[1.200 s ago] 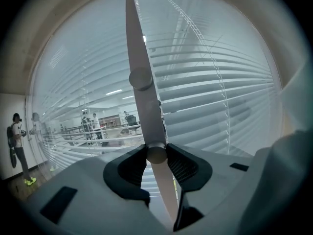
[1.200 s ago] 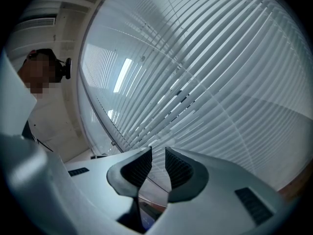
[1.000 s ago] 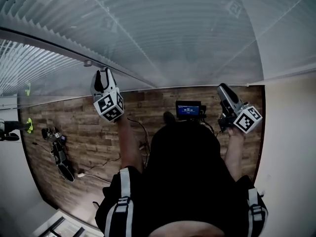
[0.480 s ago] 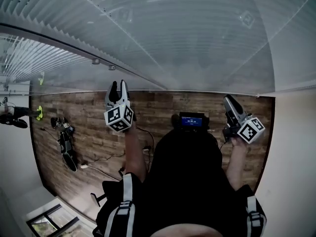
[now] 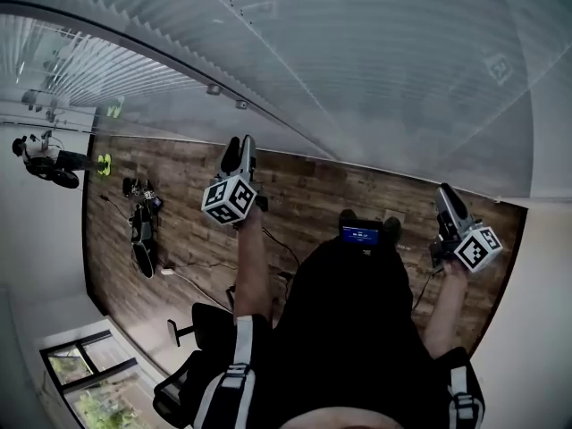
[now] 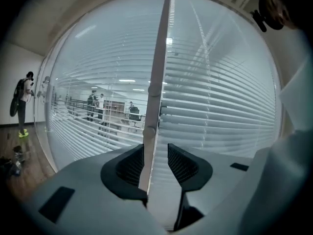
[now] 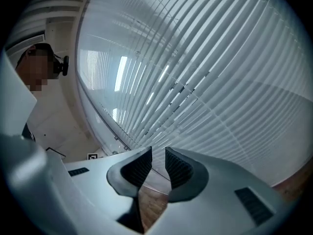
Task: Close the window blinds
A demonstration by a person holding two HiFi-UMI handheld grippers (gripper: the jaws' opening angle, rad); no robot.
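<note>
Your left hand-held gripper (image 5: pixel 241 147) (image 6: pixel 156 160) points at the window blinds (image 5: pixel 357 52) (image 6: pixel 220 106), its jaws pressed almost together with only a slit between them; an upright divider strip (image 6: pixel 155 82) between the two glass panes lines up with that slit, and you cannot tell whether the pads touch it; left of the strip a lit room shows through the slats, while to its right the slats look denser. Your right hand-held gripper (image 5: pixel 444 195) (image 7: pixel 158 165) sits lower and well apart, jaws likewise drawn close on nothing, with wooden floor (image 5: pixel 304 195) showing through the gap; the blinds (image 7: pixel 220 82) fill its view above.
</note>
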